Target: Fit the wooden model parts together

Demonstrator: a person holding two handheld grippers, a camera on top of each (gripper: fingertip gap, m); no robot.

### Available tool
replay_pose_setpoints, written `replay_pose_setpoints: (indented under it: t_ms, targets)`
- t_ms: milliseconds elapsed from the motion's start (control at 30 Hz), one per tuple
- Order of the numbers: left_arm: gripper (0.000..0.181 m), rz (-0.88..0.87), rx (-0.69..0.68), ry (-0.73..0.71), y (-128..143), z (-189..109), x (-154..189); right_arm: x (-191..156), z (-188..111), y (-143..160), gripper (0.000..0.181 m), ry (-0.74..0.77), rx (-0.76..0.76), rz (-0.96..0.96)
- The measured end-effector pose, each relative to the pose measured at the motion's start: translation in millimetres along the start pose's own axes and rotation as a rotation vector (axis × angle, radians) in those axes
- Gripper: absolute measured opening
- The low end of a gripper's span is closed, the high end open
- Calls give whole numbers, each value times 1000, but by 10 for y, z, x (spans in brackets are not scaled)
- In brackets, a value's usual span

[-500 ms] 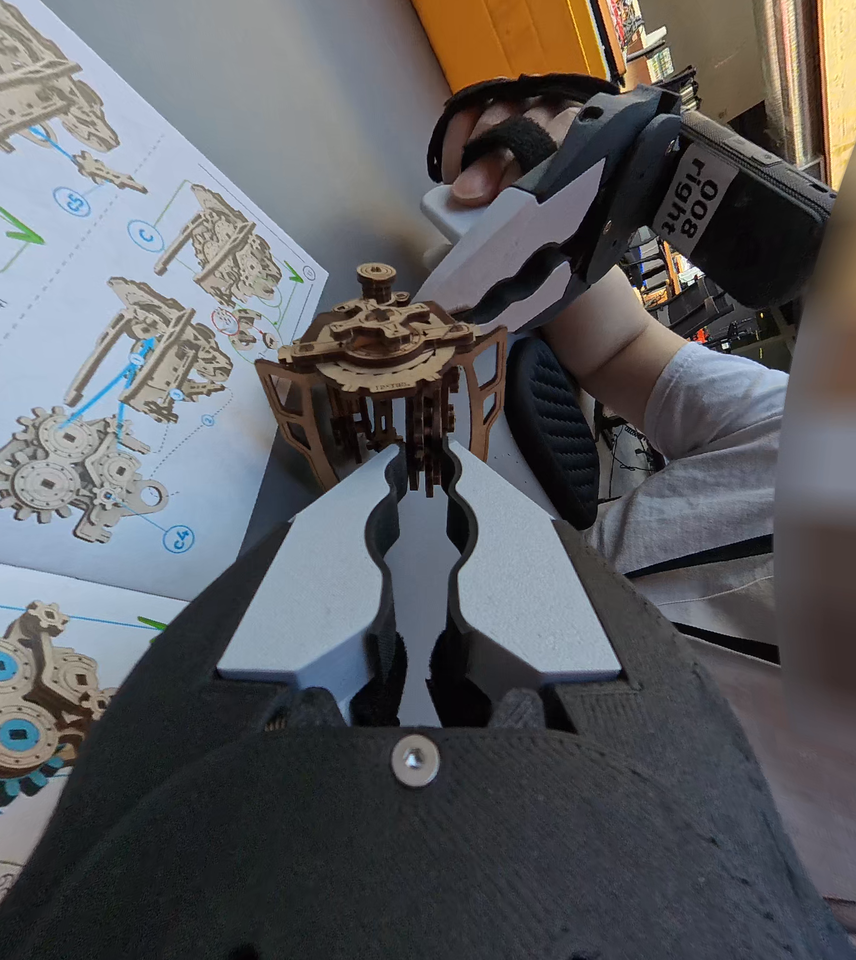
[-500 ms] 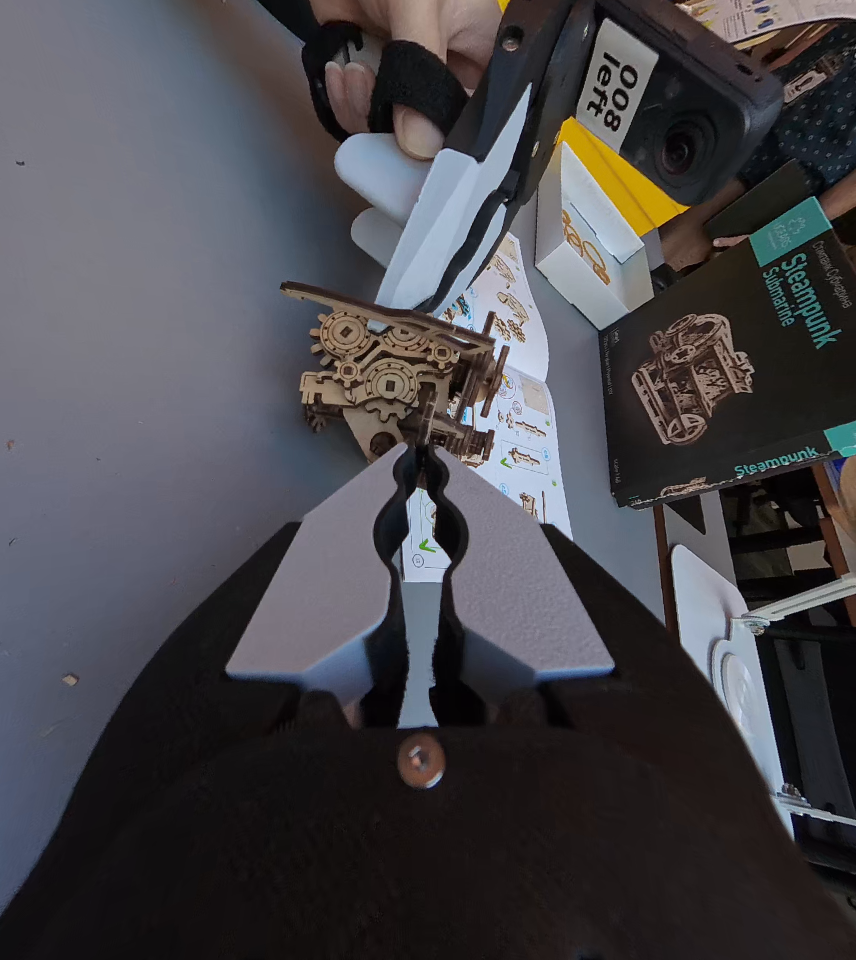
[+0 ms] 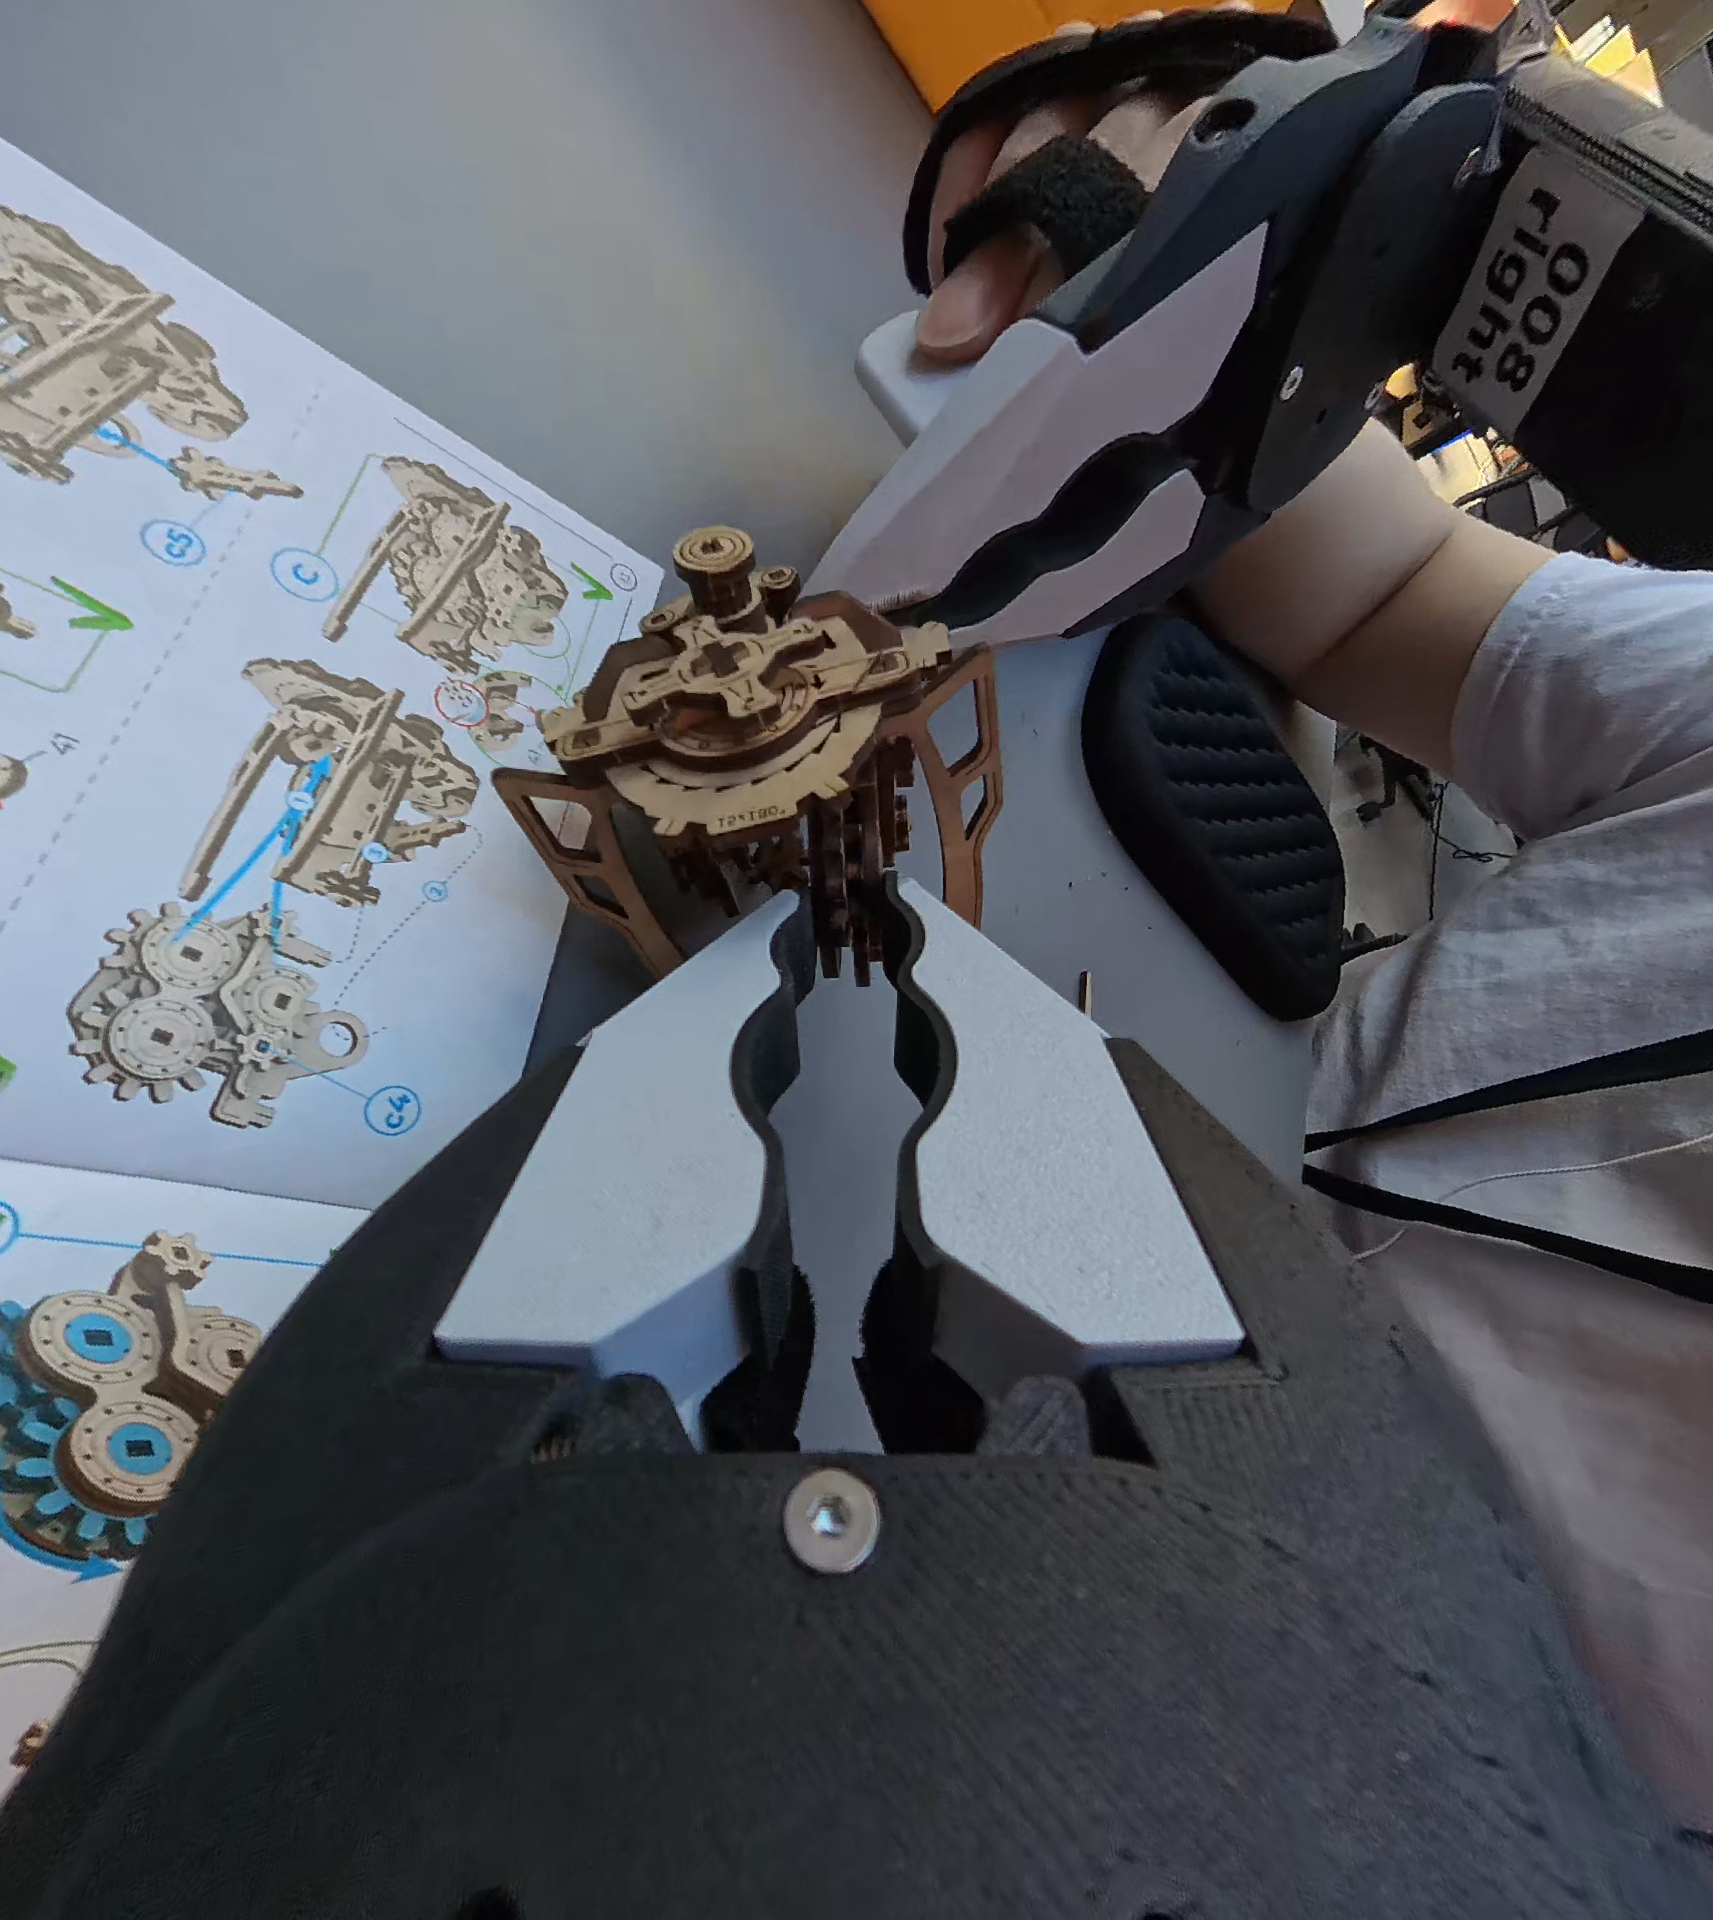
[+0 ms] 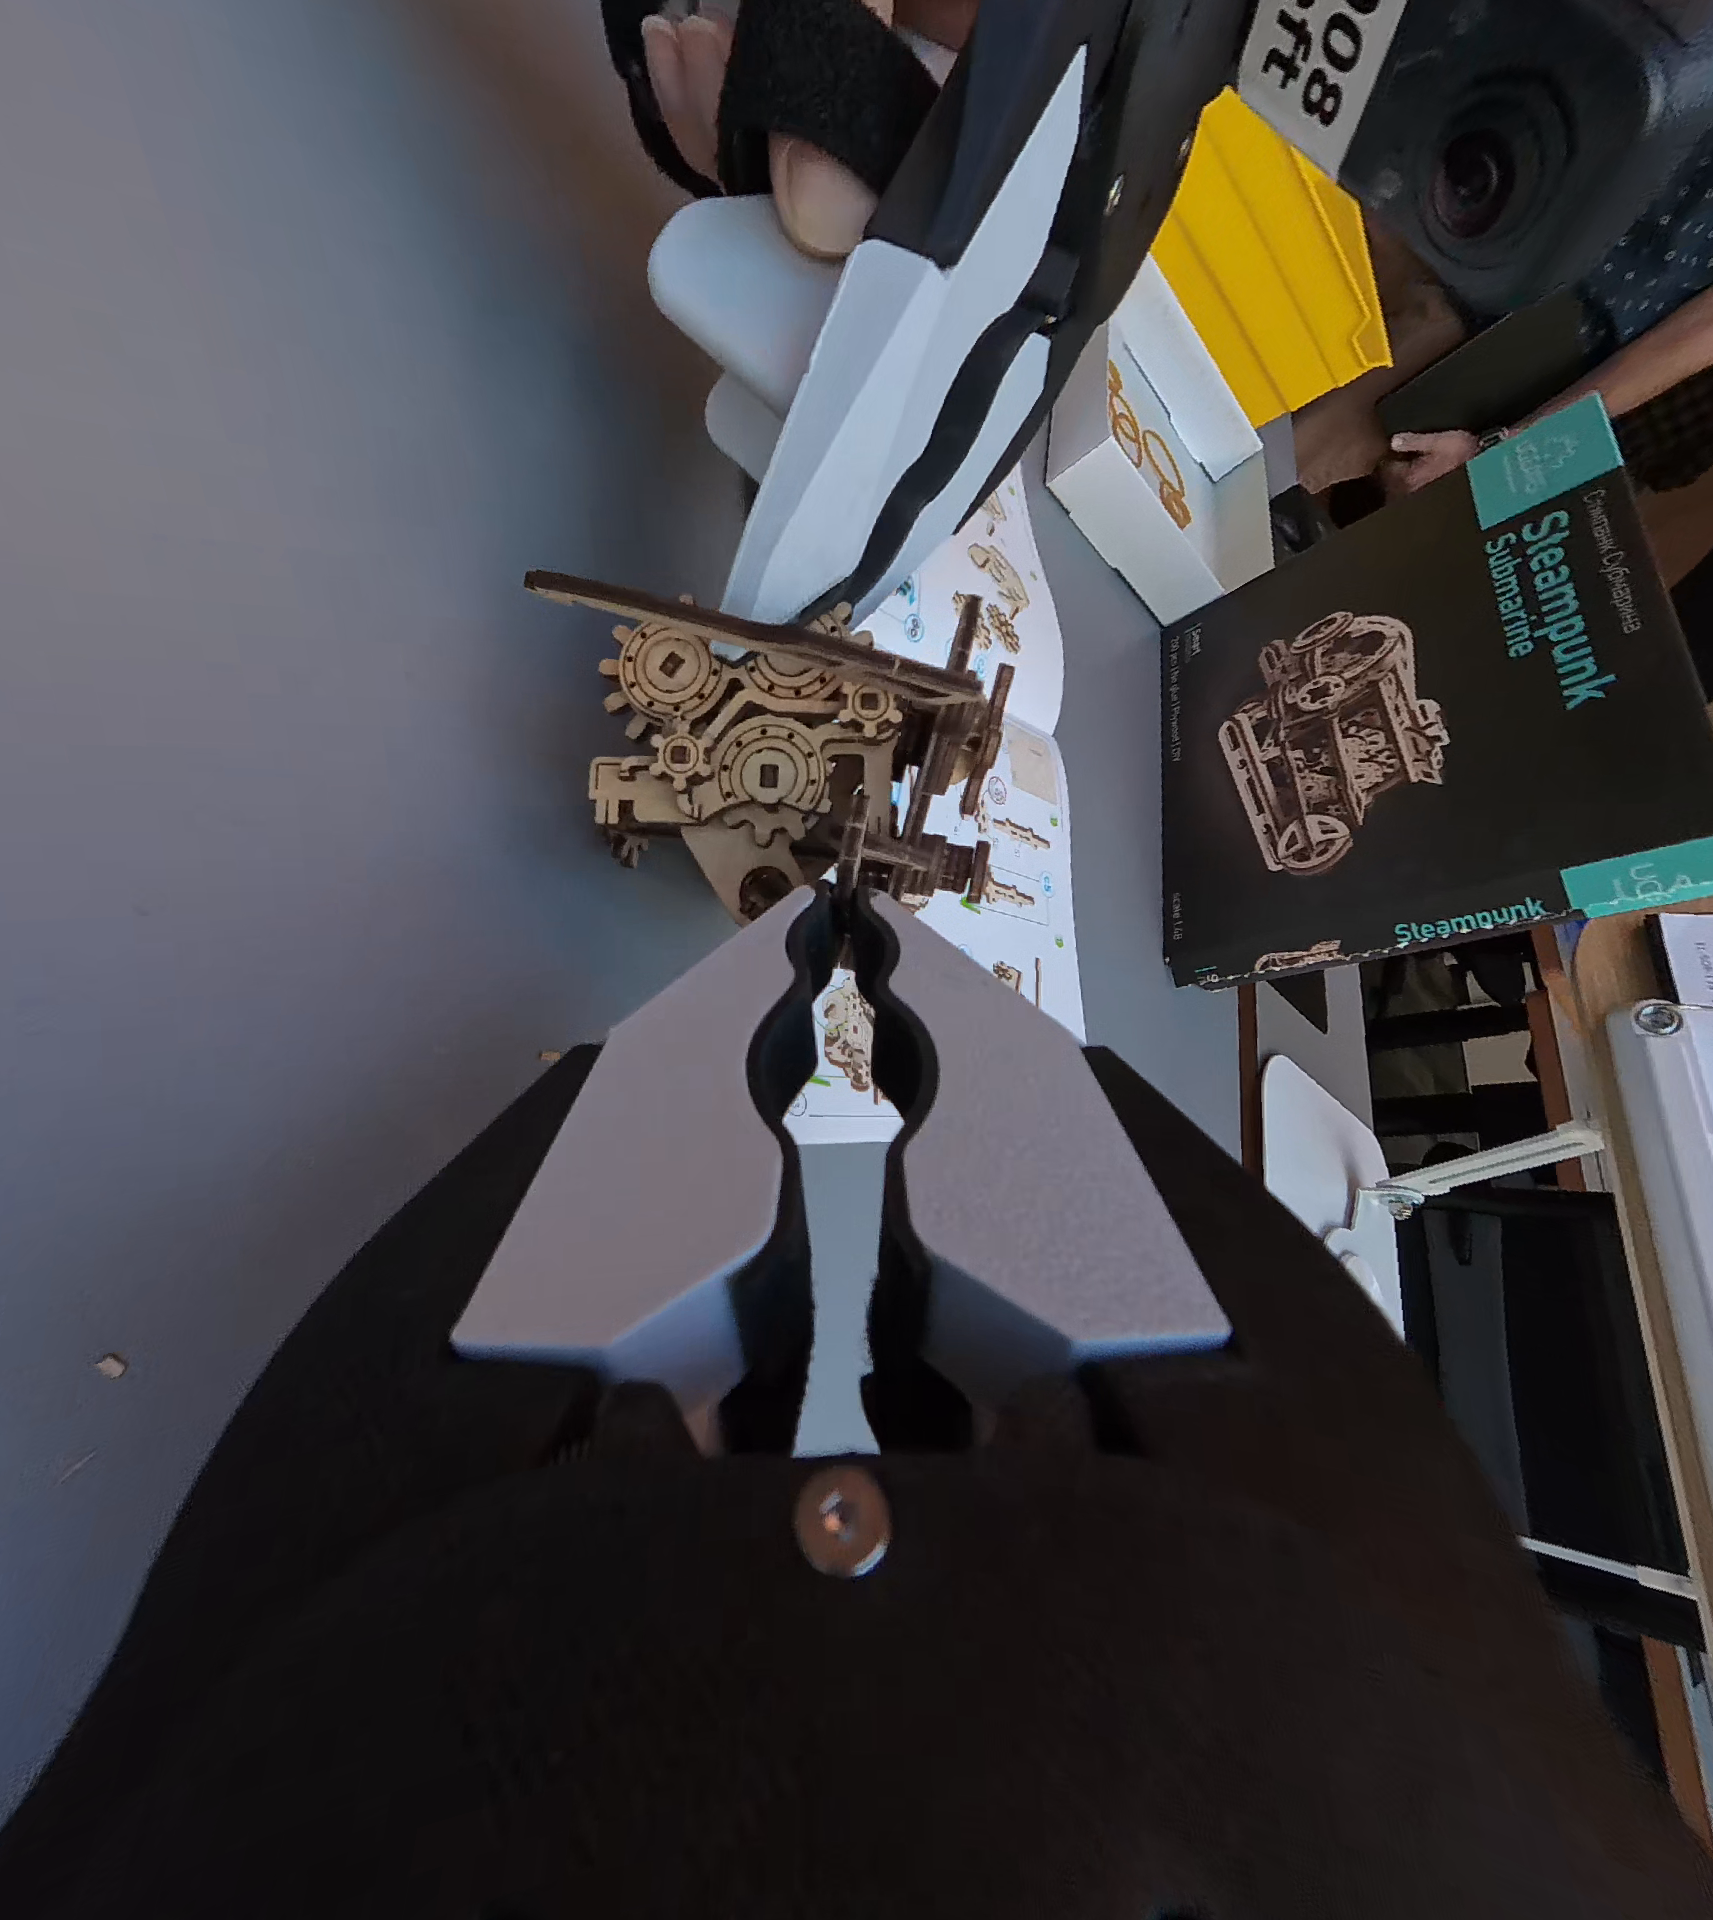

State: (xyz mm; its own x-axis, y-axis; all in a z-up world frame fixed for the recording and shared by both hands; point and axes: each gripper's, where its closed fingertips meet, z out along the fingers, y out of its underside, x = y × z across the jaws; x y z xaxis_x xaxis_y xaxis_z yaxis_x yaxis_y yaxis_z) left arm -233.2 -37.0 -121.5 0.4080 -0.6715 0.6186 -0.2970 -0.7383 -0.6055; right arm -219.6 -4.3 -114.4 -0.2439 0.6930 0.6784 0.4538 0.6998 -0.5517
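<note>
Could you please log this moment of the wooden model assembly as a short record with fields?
held item: wooden model, lifted above the grey table
left gripper: shut on the model's lower gear stack
right gripper: shut on a thin edge of the model
beneath: instruction sheet
nearby: dark kit box, yellow bin, white box

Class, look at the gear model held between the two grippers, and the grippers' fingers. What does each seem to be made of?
Model: thin plywood, unvarnished, with dark, probably laser-cut edges and stacked flat layers. Fingers: matte grey, finely grainy, likely printed plastic; the inner pads look like black rubber. The left gripper and right gripper both pinch the model.
</note>
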Motion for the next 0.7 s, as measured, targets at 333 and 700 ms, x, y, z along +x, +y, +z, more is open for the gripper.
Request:
replay_pose_setpoints:
  t_ms: [333, 700]
  targets:
    - [10, 27, -11, 2, 16, 46, 9, 0, -41, -70, 3, 29, -23, -32]
    - [10, 38, -18, -4, 15, 50, 42, -19, -61, -85, 2, 24, -39, -37]
